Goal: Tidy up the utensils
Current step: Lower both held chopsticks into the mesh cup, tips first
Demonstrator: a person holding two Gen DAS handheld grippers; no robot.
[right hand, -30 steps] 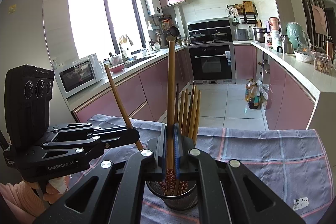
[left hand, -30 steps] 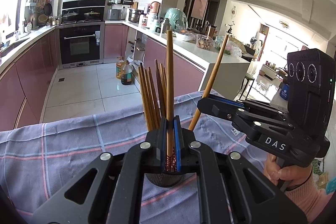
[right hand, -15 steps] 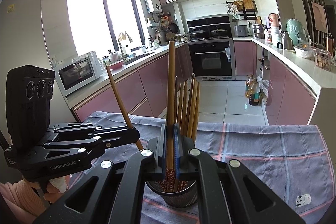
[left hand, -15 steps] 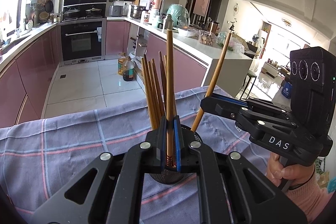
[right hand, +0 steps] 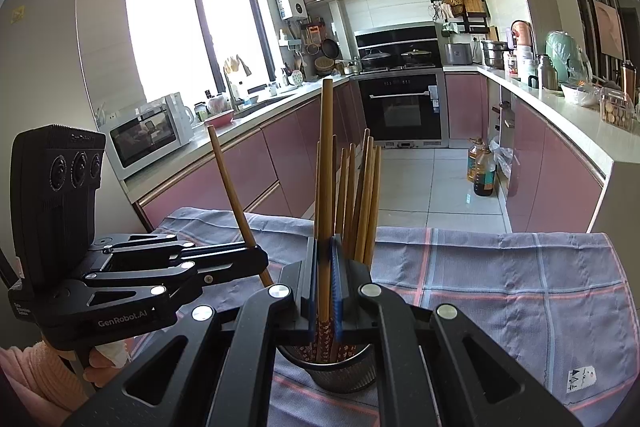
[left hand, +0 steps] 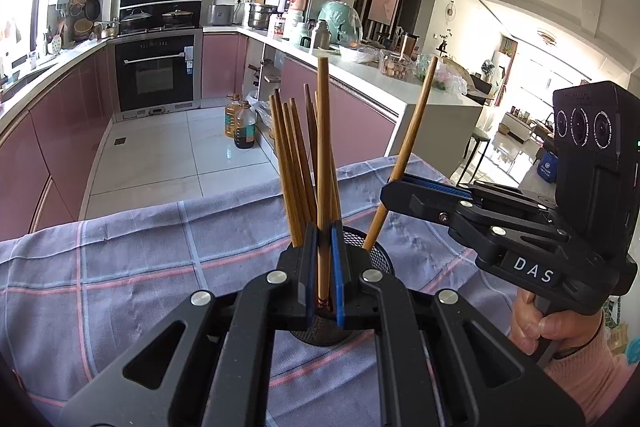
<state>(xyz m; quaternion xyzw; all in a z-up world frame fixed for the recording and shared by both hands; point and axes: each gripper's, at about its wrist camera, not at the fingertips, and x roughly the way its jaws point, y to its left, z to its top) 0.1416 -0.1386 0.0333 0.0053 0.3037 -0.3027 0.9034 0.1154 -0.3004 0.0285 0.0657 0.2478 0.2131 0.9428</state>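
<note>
Cloth (left hand: pixel 120 267), checked grey-blue with pink lines, covers the table under both tongs; on it stands the black mesh holder (right hand: pixel 344 371), directly below the tips of each tong and part hidden by them; a bundle of chopsticks (left hand: pixel 296 163) stands in the holder already, fanned just beyond the left tong's tips.

We read the left gripper (left hand: pixel 325 267) as fully closed on one chopstick (left hand: pixel 322 131); the stick runs upright between the blue pads, its patterned lower end at the holder's mouth. The right gripper (right hand: pixel 325 283) is likewise clamped shut on its own chopstick (right hand: pixel 327 155), upright, its lower end down inside the holder among the patterned ends of the others. Seen from each camera, the other tong's stick leans away at a slant; the two tongs sit near each other, one to either side of the holder, each held by a hand in a pink sleeve (left hand: pixel 588 379).

Step in hand, as we judge it: dropping the two gripped sticks into the holder. The right one looks seated; how deep the left one sits we cannot tell, since the jaws hide the rim.

Next move, our judgement: lower the left stick until its end is inside; open both tongs only a little, so the sticks fall against the bundle; draw the tongs back and up without snagging the standing sticks or tipping the light holder.
</note>
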